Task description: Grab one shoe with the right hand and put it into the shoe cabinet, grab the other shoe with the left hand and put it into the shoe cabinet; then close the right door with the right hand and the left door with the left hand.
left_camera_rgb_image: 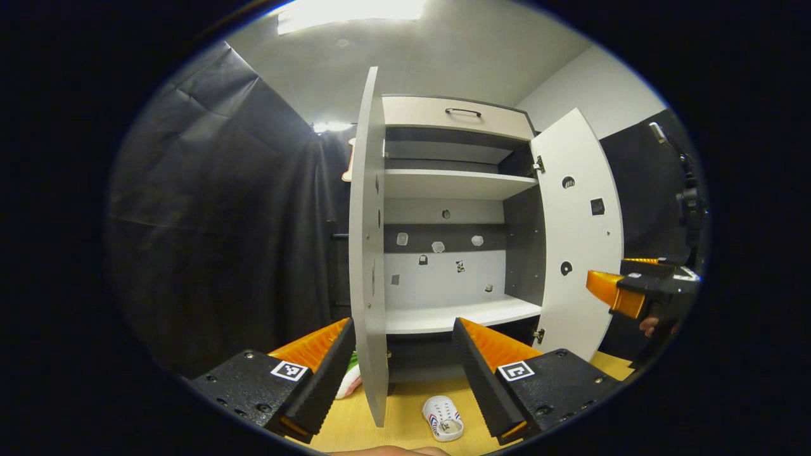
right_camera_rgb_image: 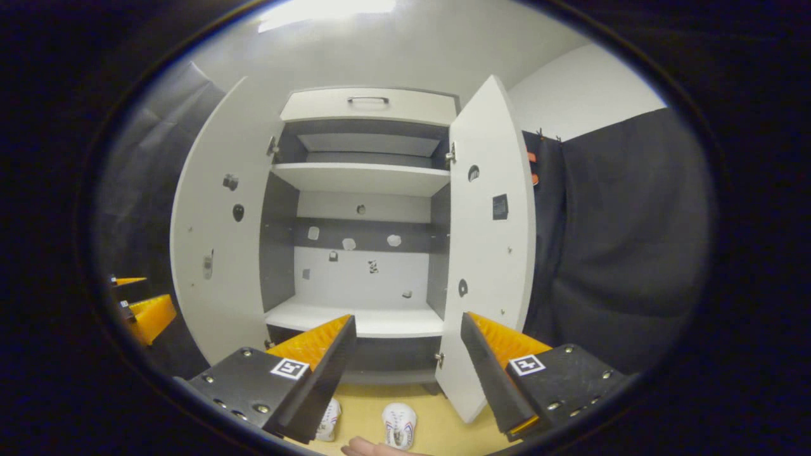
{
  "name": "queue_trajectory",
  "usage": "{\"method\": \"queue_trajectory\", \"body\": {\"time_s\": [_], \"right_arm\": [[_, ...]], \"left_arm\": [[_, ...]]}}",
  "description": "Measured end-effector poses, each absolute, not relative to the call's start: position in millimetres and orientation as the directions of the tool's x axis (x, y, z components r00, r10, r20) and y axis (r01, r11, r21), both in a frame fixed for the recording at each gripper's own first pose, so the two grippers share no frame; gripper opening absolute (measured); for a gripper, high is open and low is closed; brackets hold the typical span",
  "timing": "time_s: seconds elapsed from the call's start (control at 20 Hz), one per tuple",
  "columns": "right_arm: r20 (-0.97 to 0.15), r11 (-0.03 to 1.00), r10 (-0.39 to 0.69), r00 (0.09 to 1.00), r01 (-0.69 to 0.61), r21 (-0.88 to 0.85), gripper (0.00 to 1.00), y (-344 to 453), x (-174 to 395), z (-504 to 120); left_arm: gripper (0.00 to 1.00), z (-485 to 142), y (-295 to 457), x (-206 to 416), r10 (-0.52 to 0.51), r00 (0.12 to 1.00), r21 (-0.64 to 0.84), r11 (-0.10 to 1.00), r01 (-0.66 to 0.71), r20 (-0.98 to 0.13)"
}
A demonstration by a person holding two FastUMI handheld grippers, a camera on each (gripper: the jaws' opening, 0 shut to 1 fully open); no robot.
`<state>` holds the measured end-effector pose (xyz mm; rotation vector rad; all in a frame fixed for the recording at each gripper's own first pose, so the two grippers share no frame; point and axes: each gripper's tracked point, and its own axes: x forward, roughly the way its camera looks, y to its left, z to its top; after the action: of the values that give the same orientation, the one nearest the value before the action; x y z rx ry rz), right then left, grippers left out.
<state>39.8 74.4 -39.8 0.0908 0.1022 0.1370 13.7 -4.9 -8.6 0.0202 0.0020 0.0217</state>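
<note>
Both grippers hang wide apart and empty before the open shoe cabinet, the shoes on the floor below.

In the left gripper view, the left gripper [left_camera_rgb_image: 402,373] has its jaws spread, holding nothing; the shoe cabinet [left_camera_rgb_image: 453,183] fills the frame's centre, its left door [left_camera_rgb_image: 367,253] seen nearly edge-on and its right door [left_camera_rgb_image: 580,240] swung out. One white shoe [left_camera_rgb_image: 443,418] lies on the yellow floor [left_camera_rgb_image: 405,411] at bottom centre; another shoe [left_camera_rgb_image: 348,380] at lower left is mostly hidden behind the door edge and finger. The other gripper [left_camera_rgb_image: 618,294] pokes in at the right edge, partly cut off. In the right gripper view, the right gripper [right_camera_rgb_image: 408,373] is likewise parted and empty, with two white shoes [right_camera_rgb_image: 399,424] at the bottom, one half hidden behind a finger. The cabinet shelves are bare.
</note>
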Motion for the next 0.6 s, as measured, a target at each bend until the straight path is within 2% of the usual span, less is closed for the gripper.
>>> {"method": "queue_trajectory", "body": {"time_s": [0.1, 0.3, 0.6], "right_arm": [[-0.113, 0.986, 0.153, 0.982, -0.144, 0.085, 0.99, 85, 34, -48], [-0.137, 0.981, 0.185, 0.973, -0.176, 0.076, 0.99, 103, 28, -67], [-0.232, 0.985, 0.172, 0.957, -0.174, 0.012, 0.99, 119, 42, -183]], "left_arm": [[0.93, -13, -6, 18, 0.018, 1.000, 0.019, 1.000, -0.018, -0.006], [0.93, -26, -7, 25, 0.018, 0.999, -0.005, 1.000, -0.018, -0.037], [0.94, -50, -21, 21, -0.029, 0.999, -0.034, 0.999, 0.028, -0.026]]}}
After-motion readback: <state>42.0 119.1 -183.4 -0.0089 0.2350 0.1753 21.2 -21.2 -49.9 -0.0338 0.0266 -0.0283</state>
